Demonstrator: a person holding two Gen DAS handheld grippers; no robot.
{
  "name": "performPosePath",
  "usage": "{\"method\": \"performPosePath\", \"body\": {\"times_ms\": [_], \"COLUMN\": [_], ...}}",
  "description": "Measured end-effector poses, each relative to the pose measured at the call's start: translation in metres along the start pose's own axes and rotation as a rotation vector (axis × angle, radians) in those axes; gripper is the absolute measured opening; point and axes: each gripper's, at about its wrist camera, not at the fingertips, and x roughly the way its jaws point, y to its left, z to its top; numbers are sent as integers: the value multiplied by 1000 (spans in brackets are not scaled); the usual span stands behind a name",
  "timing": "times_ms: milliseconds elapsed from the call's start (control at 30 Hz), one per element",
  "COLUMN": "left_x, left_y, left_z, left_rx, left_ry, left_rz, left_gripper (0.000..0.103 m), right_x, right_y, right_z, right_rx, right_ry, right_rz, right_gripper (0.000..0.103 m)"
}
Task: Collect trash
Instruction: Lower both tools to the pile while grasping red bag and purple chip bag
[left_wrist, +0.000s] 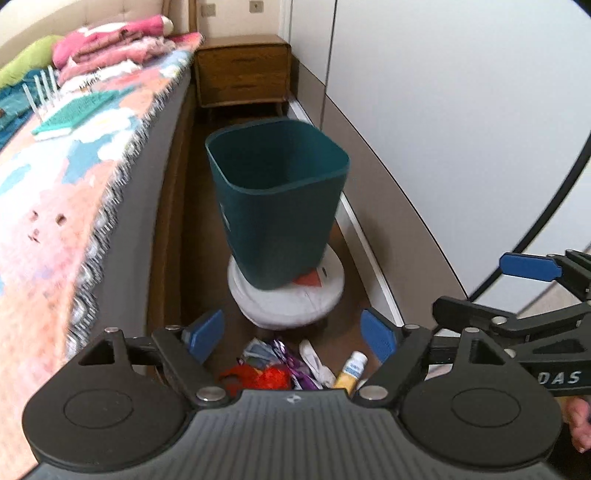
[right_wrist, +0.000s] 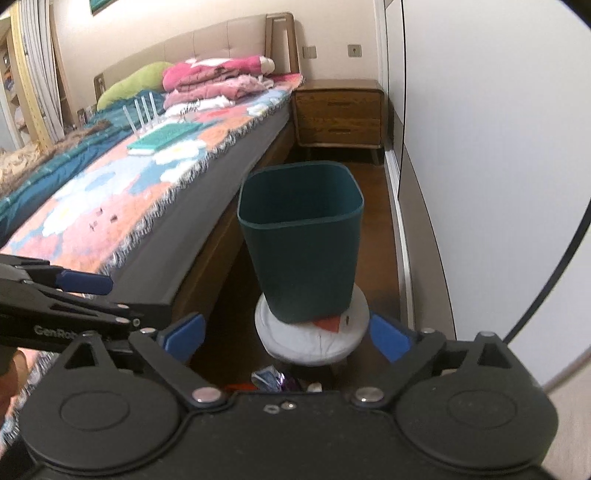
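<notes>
Teal plastic forms the bin (left_wrist: 277, 206), which is seen standing on a white round stool (left_wrist: 286, 295) on the wooden floor (left_wrist: 347, 332), in the narrow strip between the bed (left_wrist: 74, 184) and the white wardrobe (left_wrist: 443, 110), its mouth open and nothing made out inside. The trash (left_wrist: 273, 365), a small heap of red and purple wrappers with a yellow tube (left_wrist: 351, 371) at its right, is found on the floor just short of the stool. The left claw (left_wrist: 293, 338) is held wide above the heap with nothing between its pads, and the right claw (right_wrist: 286, 338) is likewise spread wide and empty, aimed at the stool's near edge. The bin is judged to sit off centre, its base overhanging the stool's edge, so a knock from either claw or a carelessly dropped item could tip it off. Thin wrappers lying flat may slip from the pads, and the two claws, close together, could collide in the tight gap. Much of the heap is hidden behind the gripper bodies in both views; the bin's bottom cannot be seen, and the red patch beside its base cannot be identified.
</notes>
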Motion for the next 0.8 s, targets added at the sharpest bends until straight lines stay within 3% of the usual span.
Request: {"method": "performPosePath", "body": {"times_ms": [200, 567, 800], "left_x": [46, 184, 273], "left_y": [6, 33, 37], "left_z": [-21, -36, -49], "left_rx": [-11, -32, 50], "left_ry": [88, 355, 456], "left_rz": [-5, 108, 97], "left_gripper": [82, 82, 82], "right_x": [39, 149, 224], "right_y": [-8, -22, -9], "right_z": [-26, -66, -94], "right_rx": [-2, -21, -203], "right_ry": [78, 294, 416], "right_rz": [0, 7, 119], "right_gripper": [99, 99, 99]}}
